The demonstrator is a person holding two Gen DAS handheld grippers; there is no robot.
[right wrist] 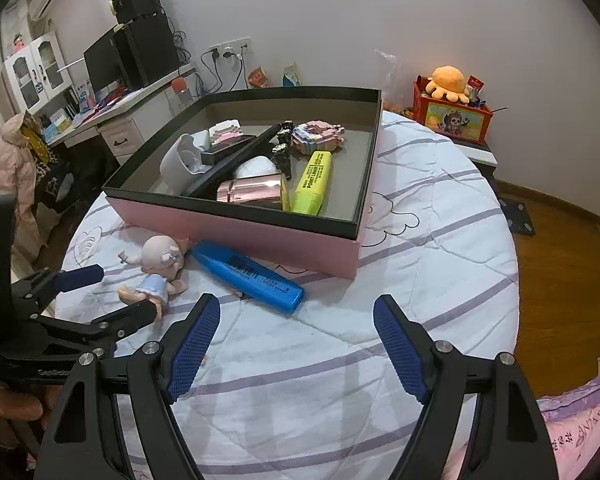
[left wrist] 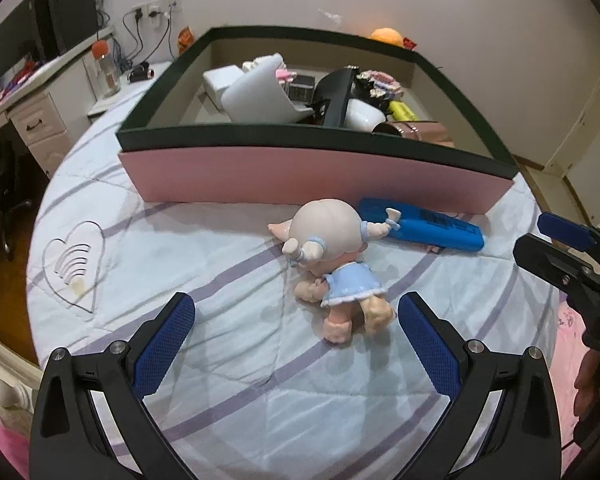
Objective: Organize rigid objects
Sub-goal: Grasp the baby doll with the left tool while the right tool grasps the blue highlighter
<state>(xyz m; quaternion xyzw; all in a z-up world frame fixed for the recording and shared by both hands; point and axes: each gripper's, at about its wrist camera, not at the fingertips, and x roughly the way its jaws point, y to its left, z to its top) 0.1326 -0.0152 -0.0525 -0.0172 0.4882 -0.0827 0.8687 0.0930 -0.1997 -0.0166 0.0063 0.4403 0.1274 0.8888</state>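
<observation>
A small doll in a blue dress [left wrist: 336,268] [right wrist: 156,276] lies face down on the striped bedspread, in front of a pink box with a dark rim [left wrist: 320,178] [right wrist: 236,224]. A blue marker [left wrist: 420,226] [right wrist: 248,276] lies beside the doll, against the box's front wall. My left gripper [left wrist: 296,332] [right wrist: 116,294] is open, just short of the doll's feet. My right gripper [right wrist: 296,340] [left wrist: 540,244] is open and empty, near the marker's right end. The box holds a yellow highlighter [right wrist: 312,182], a white cup [right wrist: 180,166], a pink-metal case [right wrist: 248,192] and other small items.
The bed's far edge drops to a wooden floor [right wrist: 560,280] on the right. A desk with a monitor [right wrist: 104,64] stands at the left. A red box with an orange plush [right wrist: 452,108] stands behind the bed.
</observation>
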